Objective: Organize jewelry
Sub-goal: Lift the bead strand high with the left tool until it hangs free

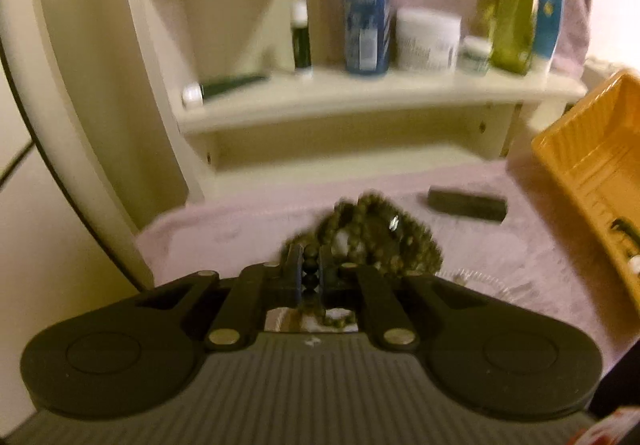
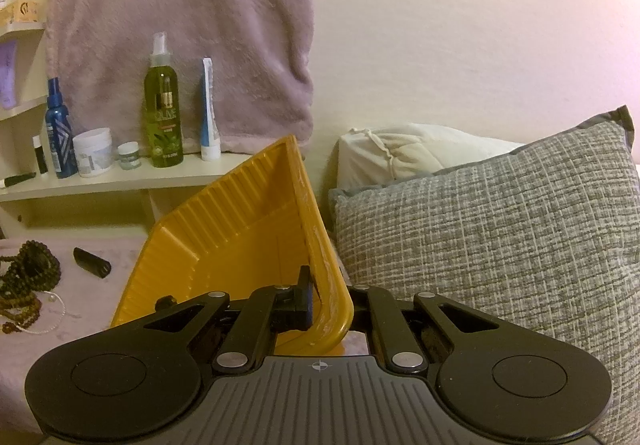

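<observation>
While the left gripper (image 1: 310, 273) pinches a dark beaded strand (image 1: 310, 277) above the bead pile (image 1: 372, 241), the right gripper (image 2: 326, 297) clamps the ribbed yellow plastic tray's (image 2: 240, 229) rim, right of that pile.

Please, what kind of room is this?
Probably a bedroom: a grey pillow on a soft pink blanket, beside a cream shelf holding a green bottle and other toiletries.

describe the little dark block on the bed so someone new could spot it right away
Start at the pink blanket below the cream shelf. Between the bead pile and the tilted yellow tray lies a small dark block. It is the only smooth, solid, box-shaped piece there, apart from the strands.
</observation>
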Available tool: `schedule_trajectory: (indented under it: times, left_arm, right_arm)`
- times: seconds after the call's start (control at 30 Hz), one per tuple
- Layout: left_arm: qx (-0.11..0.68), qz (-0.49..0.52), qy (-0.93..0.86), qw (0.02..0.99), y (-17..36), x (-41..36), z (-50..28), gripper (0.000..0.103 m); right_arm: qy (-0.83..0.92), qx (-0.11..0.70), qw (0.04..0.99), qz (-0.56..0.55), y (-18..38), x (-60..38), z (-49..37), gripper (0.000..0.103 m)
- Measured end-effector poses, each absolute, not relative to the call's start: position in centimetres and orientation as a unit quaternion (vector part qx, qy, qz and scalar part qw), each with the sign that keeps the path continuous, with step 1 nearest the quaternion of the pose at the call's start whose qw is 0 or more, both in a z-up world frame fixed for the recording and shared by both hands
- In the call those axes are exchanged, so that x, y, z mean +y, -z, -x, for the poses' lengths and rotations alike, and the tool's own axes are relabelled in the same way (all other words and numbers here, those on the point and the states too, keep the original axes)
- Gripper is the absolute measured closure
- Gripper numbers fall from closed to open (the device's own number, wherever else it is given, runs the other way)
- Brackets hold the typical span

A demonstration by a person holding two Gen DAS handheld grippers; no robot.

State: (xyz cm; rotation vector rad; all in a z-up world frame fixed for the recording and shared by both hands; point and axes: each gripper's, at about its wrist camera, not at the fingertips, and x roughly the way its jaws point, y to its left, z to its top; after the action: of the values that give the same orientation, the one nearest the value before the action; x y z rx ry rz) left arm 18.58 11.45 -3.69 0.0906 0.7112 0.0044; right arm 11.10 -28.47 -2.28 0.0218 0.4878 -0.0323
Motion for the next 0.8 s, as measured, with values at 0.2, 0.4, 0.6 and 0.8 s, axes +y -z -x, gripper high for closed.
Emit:
schedule_trajectory:
  times: [0.2,0.4,0.6,0.8]
  left_arm:
    - [0.308,-0.075,0.025,0.948,-3.0,11.6,-18.5,0.097]
    - [0.264,-0.123,0.053,0.955,-10.0,10.6,-18.4,0.097]
    - [0.226,-0.149,0.074,0.96,-15.8,9.8,-18.3,0.097]
    - [0.191,-0.173,0.093,0.962,-20.4,8.5,-18.1,0.097]
  right_arm:
    - [0.011,0.237,0.971,-0.011,2.0,-28.4,-10.9,0.095]
    - [0.008,0.233,0.972,-0.012,1.9,-28.2,-10.8,0.095]
    - [0.009,0.231,0.973,-0.008,1.9,-27.9,-10.7,0.095]
    - [0.009,0.23,0.973,-0.008,1.9,-27.9,-10.7,0.095]
